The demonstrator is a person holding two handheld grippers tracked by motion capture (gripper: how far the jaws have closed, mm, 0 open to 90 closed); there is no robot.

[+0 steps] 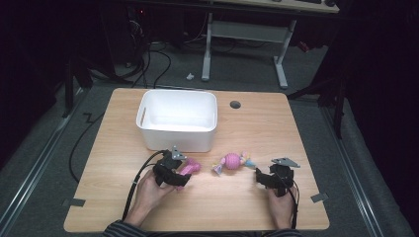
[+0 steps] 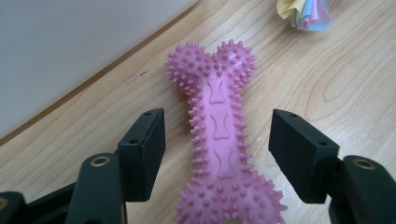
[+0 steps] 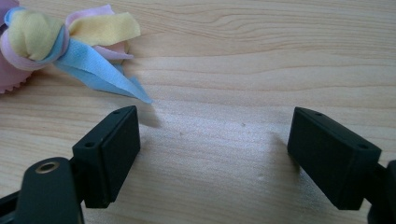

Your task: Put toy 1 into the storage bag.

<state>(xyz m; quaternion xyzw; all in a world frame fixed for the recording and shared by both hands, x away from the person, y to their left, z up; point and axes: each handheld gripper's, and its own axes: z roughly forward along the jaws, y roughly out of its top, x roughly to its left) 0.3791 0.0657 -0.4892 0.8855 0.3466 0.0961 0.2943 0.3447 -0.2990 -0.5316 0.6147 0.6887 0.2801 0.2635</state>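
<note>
The left tongs are sitting near the front edge of the surface, left of its middle, with their jaws standing apart on either side of a pink spiky bone toy. In the left gripper view the bone toy is lying flat on the wood between the two black pads, with clear gaps on both sides, so nothing is pressing on it. The bone toy is lying just in front of the white bin, which is standing toward the back edge, left of the middle. The right tongs are resting toward the front right corner, jaws wide with only bare wood between them. A pink ball toy with pastel cloth tails is lying between the two tongs, its cloth strips reaching near the right tongs without touching them.
</note>
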